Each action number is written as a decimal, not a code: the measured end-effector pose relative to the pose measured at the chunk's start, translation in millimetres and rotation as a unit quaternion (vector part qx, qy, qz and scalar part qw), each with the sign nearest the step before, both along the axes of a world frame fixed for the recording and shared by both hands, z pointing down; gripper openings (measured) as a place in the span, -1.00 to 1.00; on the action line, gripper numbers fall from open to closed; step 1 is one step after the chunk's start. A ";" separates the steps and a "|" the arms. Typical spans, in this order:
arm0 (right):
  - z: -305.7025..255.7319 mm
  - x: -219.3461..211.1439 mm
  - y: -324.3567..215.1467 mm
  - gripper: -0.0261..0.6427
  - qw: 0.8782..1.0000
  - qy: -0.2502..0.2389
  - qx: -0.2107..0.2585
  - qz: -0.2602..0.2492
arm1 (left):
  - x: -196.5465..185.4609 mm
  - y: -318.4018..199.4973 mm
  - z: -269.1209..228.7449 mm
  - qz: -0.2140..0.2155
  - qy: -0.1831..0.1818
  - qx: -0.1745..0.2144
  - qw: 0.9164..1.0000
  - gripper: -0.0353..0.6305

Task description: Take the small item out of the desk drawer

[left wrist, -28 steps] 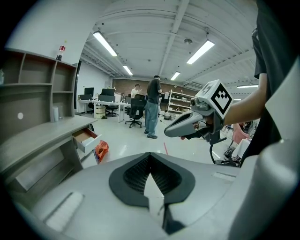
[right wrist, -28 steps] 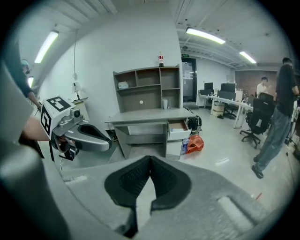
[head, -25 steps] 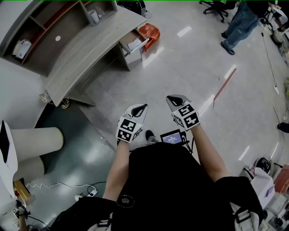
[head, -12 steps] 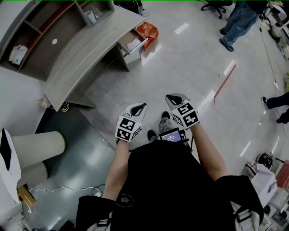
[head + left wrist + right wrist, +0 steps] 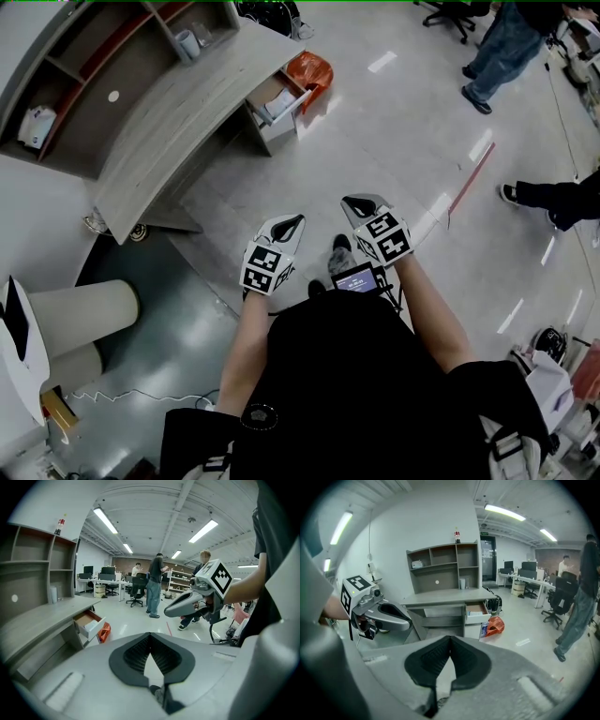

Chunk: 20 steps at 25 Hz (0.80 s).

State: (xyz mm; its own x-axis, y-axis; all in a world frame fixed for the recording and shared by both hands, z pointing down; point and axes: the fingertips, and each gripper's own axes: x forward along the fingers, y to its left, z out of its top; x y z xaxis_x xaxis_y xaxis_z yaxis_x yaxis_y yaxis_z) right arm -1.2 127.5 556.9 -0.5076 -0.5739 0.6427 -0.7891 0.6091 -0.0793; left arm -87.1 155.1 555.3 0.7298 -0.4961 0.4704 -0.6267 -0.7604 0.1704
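The grey desk [image 5: 178, 103] stands far ahead on the left, with one drawer [image 5: 275, 98] pulled open. Pale things lie in the drawer, too small to make out. The open drawer also shows in the left gripper view [image 5: 89, 623] and the right gripper view [image 5: 477, 611]. My left gripper [image 5: 292, 221] and right gripper [image 5: 357, 202] hang side by side over the floor, well short of the desk. Both are shut and hold nothing. Their closed jaws meet at the left gripper [image 5: 150, 635] and the right gripper [image 5: 450, 639].
An orange bag [image 5: 311, 67] lies on the floor beside the drawer. Shelves [image 5: 103, 47] rise behind the desk. A thick white column [image 5: 75, 305] stands at the left. People [image 5: 506, 47] stand and walk at the right, near office chairs [image 5: 450, 14]. A red strip [image 5: 472, 178] marks the floor.
I have stepped a little forward with both grippers held side by side, still shut. A walking person's legs have come into view at the right edge.
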 end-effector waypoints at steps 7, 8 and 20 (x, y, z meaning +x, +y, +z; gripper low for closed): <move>-0.2 7.5 -41.7 -0.92 1.000 -0.004 0.002 -0.012 | 10.1 -40.3 -0.9 -0.006 -0.004 0.002 1.000 -0.89; -0.5 8.8 -48.1 -0.92 1.000 -0.005 0.002 -0.013 | 11.6 -46.1 -1.3 -0.007 -0.005 0.002 1.000 -0.89; -2.2 15.4 -113.7 -0.92 0.998 -0.019 -0.003 -0.054 | 22.4 -113.3 -6.5 -0.044 -0.018 0.004 0.999 -0.89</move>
